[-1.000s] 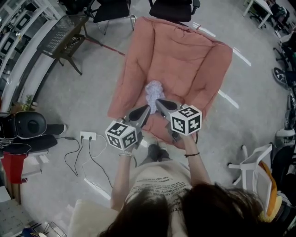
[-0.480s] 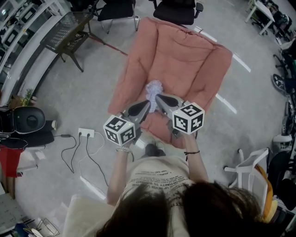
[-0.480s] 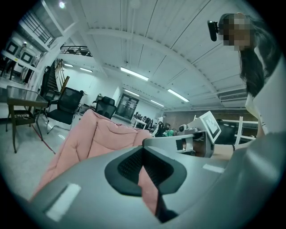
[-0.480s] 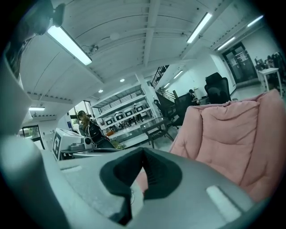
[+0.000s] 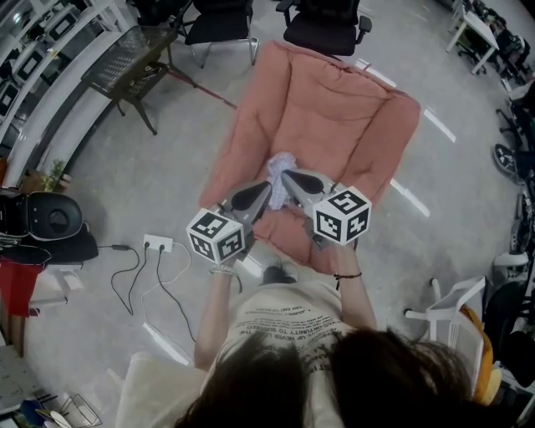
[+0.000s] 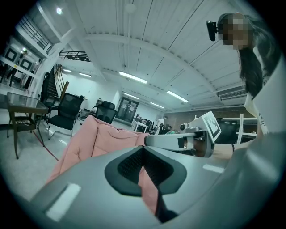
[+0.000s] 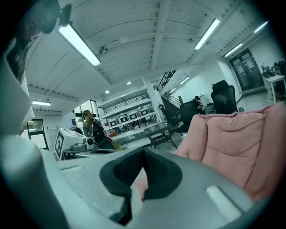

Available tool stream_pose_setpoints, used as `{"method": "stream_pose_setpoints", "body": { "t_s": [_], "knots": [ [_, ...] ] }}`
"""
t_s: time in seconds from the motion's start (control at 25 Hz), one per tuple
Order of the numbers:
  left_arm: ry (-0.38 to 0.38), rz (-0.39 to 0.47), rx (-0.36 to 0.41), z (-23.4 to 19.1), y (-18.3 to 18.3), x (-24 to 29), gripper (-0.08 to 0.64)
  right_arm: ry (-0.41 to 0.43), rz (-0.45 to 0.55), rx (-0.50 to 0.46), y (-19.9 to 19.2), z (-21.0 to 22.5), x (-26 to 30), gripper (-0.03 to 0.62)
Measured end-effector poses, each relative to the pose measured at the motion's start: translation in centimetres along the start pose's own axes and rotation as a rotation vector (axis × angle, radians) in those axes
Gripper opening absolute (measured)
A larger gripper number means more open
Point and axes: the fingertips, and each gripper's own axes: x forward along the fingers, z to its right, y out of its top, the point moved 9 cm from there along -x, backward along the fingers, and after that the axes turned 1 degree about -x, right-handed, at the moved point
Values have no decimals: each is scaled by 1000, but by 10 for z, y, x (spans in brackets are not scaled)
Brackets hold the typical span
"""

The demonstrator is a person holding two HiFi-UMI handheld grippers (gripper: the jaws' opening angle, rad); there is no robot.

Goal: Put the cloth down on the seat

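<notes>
A crumpled white cloth (image 5: 281,165) lies on the front of the pink padded seat (image 5: 334,109). In the head view both grippers hover over the seat's front edge, tips pointing at the cloth. The left gripper (image 5: 264,189) ends just short of the cloth's near side. The right gripper (image 5: 288,176) has its tip at the cloth's edge and hides part of it. Both are shut with nothing held: the left gripper (image 6: 143,154) and the right gripper (image 7: 143,156) each show their pads meeting, with only the pink seat (image 6: 98,134) (image 7: 241,134) behind.
Black office chairs (image 5: 322,17) stand behind the seat, and a mesh-topped table (image 5: 125,63) at the far left. A power strip with cables (image 5: 159,245) lies on the floor to the left. A white chair (image 5: 456,297) is at the right.
Both grippers keep nearly the same pose, shut. Less of the cloth shows past their tips than a second ago. The head view has shifted slightly.
</notes>
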Motion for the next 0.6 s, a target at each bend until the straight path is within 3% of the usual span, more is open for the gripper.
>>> {"method": "stream_pose_setpoints", "body": {
  "t_s": [0.6],
  "knots": [
    [-20,10,26,20,5,-2,-5,28,22,-15,2,-5,-16,2]
  ]
}}
